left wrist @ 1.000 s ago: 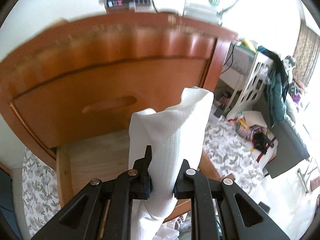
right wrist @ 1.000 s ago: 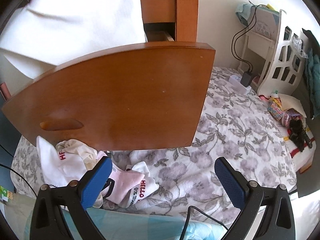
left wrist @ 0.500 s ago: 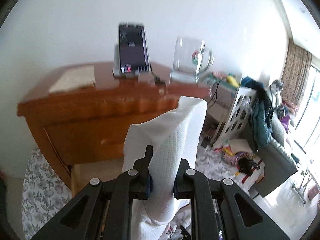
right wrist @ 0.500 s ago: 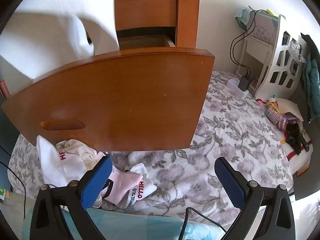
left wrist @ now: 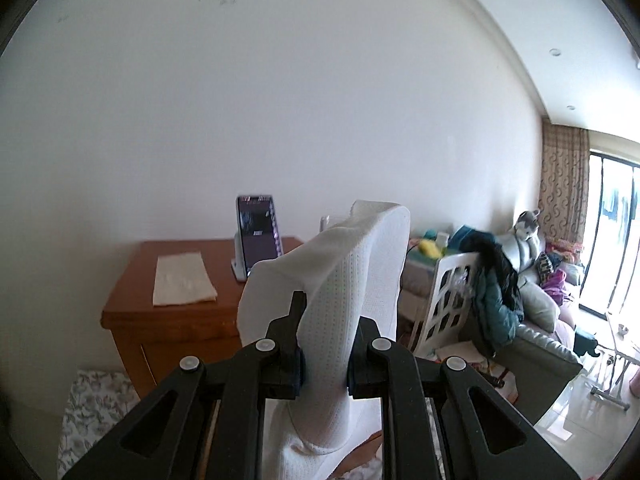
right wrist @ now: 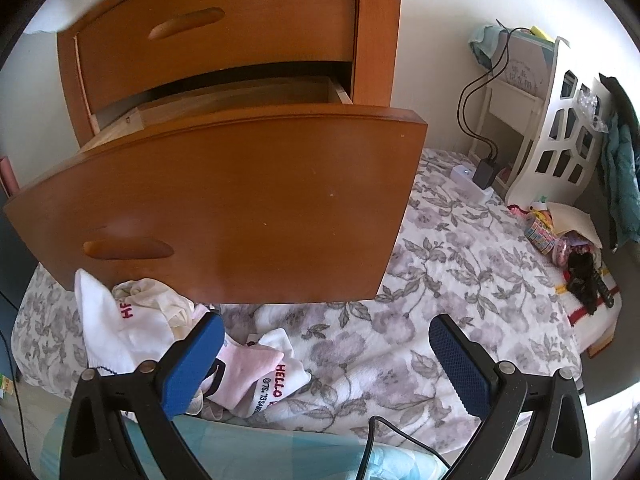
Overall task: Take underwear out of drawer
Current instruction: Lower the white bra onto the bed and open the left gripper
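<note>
A white perforated piece of underwear point(left wrist: 340, 292) is pinched upright in my left gripper point(left wrist: 323, 364), whose jaws are shut on it; it hangs level with the top of the wooden dresser point(left wrist: 176, 320). In the right wrist view the lower drawer point(right wrist: 224, 208) stands pulled out, its inside mostly hidden behind its front. My right gripper point(right wrist: 324, 364) is open with nothing between its fingers, low in front of that drawer. White and pink garments point(right wrist: 256, 372) lie on the floral rug point(right wrist: 460, 288) under the drawer front.
A phone on a stand point(left wrist: 258, 236) and a folded cloth point(left wrist: 182, 284) rest on the dresser top. To the right stand a white cut-out rack point(right wrist: 560, 136), a power strip with plugs point(right wrist: 478, 178), toys point(right wrist: 560, 232) and a sofa with clothes point(left wrist: 532, 312).
My left gripper has risen with the white underwear, from in front of the drawer fronts to the height of the dresser top. The white fabric has left the right wrist view. The right gripper has not moved.
</note>
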Tool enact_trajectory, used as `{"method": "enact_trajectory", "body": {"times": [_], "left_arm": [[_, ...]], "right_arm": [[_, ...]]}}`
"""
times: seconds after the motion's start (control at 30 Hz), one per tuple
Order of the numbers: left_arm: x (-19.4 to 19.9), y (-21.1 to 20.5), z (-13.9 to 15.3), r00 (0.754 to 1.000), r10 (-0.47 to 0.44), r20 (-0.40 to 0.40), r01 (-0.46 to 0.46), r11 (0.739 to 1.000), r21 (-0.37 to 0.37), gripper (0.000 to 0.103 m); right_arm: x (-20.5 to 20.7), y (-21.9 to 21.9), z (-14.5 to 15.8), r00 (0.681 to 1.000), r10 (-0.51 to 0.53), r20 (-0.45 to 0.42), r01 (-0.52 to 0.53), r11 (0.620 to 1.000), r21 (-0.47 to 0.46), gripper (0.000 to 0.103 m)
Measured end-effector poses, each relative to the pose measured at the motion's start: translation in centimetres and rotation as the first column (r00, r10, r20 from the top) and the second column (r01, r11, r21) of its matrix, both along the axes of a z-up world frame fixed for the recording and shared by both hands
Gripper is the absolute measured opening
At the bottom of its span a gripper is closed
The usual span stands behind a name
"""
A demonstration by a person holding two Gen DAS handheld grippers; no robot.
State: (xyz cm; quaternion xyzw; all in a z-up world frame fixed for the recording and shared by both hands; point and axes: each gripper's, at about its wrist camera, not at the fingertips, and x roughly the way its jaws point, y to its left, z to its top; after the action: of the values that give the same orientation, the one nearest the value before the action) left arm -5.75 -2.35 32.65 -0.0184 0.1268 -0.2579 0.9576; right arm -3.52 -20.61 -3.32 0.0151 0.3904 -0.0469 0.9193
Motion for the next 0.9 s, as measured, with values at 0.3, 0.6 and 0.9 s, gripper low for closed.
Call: {"method": "enact_trajectory", "body": {"times": [0.3, 0.6, 0.9], "left_arm": [[-3.4, 0.4, -1.8, 1.0, -0.017, -0.015, 0.017, 1.0, 0.019, 0.016], [-2.3, 0.2, -9.8, 0.967, -0.012, -0.254, 0.024, 0.999, 0.044, 0.016], [0.9, -0.2, -18.5, 0.889, 0.036, -0.457, 0.003, 0.996, 0.084, 0.016]], "right_arm": [[-0.6, 0.2, 0.3, 1.0, 0.002, 0.019, -0.002, 1.0, -0.016, 0.103], [-0.8, 0.3, 0.3, 1.0, 0.003, 0.024, -0.002, 1.0, -0.021, 0.103], [-0.8, 0.5, 0.4, 1.0, 0.005, 0.019, -0.005, 1.0, -0.025, 0.103]]}}
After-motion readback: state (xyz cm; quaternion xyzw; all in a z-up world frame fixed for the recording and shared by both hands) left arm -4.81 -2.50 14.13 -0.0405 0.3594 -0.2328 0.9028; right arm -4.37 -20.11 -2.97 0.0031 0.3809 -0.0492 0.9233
